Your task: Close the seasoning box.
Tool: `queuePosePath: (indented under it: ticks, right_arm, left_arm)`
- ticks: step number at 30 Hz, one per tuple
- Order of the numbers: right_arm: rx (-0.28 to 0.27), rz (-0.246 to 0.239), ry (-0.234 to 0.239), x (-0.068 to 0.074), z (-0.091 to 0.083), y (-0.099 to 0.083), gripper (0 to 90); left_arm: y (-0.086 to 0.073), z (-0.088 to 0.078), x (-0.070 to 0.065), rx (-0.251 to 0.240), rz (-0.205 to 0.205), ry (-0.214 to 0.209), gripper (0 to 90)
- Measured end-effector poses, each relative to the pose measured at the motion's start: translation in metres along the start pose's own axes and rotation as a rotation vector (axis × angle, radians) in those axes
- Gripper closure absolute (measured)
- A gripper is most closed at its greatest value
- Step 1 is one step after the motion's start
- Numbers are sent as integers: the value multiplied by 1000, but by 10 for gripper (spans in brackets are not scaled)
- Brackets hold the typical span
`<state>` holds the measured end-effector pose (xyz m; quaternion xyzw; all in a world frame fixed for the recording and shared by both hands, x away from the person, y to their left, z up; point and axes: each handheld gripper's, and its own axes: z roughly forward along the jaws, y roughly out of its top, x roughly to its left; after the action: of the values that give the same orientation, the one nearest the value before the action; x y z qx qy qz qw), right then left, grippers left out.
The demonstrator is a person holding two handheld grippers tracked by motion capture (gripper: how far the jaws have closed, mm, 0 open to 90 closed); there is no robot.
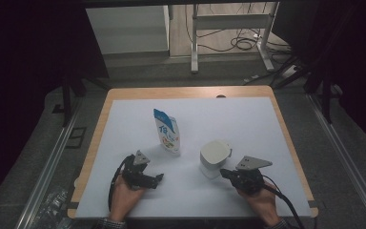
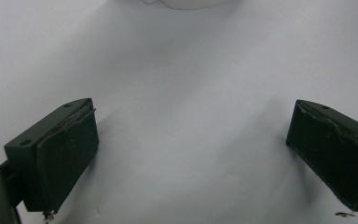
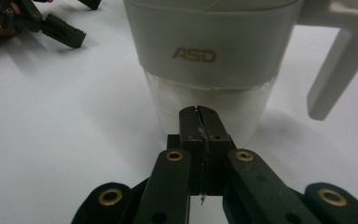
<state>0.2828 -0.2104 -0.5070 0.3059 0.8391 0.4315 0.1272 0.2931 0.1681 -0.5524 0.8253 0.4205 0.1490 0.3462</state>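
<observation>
White and glass-bodied, the kettle-like jug (image 1: 215,157) stood right of the worktop's (image 1: 248,119) middle, its lid up and its handle turned away from the left gripper. In the right gripper view the jug (image 3: 209,56) carried gold "ASD" lettering on its white upper band, with a clear glass section below and a white handle off to the right of that view. The right gripper (image 3: 199,116) pointed straight at the glass section, its jaws pressed together with nothing between them, their tips just short of the jug's lower wall; whether they touched the glass could not be told. From the high view the right gripper (image 1: 225,172) lay low at the jug's near side, held by a hand at the worktop's near edge.

The left gripper (image 1: 158,179) rested well apart to the jug's left, near the front of the worktop. Its own view showed its jaws spread wide over bare white surface (image 2: 186,116), holding nothing, with the jug's base just at the top edge. A blue-and-white stand-up pouch (image 1: 167,132) stood upright behind the left gripper, beside the jug but not touching it.
</observation>
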Motion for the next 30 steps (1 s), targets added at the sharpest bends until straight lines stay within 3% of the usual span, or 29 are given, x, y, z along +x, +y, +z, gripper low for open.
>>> queuePosePath:
  ticks: [19, 30]
  right_arm:
    - [16, 13, 31, 2, 19, -2, 892]
    - [21, 14, 26, 2, 32, 4, 893]
  left_arm:
    - [0, 0, 0, 0, -1, -1, 25]
    - [0, 0, 0, 0, -1, -1, 24]
